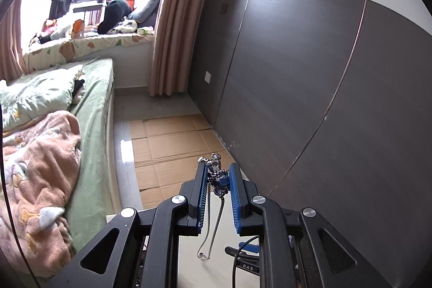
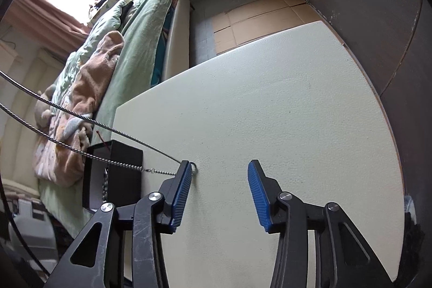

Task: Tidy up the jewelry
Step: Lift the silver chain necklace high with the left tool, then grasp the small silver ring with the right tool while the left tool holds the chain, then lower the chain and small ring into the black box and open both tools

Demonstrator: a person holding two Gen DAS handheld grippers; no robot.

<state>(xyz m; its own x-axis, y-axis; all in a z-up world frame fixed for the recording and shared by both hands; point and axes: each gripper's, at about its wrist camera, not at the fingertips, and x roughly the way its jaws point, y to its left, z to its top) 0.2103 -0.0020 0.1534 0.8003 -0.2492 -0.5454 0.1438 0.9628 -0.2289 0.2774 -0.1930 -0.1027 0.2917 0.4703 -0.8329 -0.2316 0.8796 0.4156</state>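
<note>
My left gripper [image 1: 218, 174] is shut on the blue beaded pendant [image 1: 220, 178] of a silver necklace and holds it up in the air. The chain [image 1: 214, 223] hangs down between the fingers in a loop. In the right wrist view the same chain [image 2: 81, 118] stretches in from the upper left and its clasp end [image 2: 193, 167] lies against the outer side of my right gripper's left finger [image 2: 183, 188]. My right gripper [image 2: 220, 169] is open above the white table [image 2: 270, 99], with nothing between the pads. A black jewelry box [image 2: 118, 174] stands at the table's left edge.
A bed with a green sheet [image 1: 91, 131] and a pink blanket [image 1: 40, 166] lies to the left. A dark panelled wall [image 1: 324, 85] stands to the right. Flattened cardboard [image 1: 172, 147] covers the floor between them.
</note>
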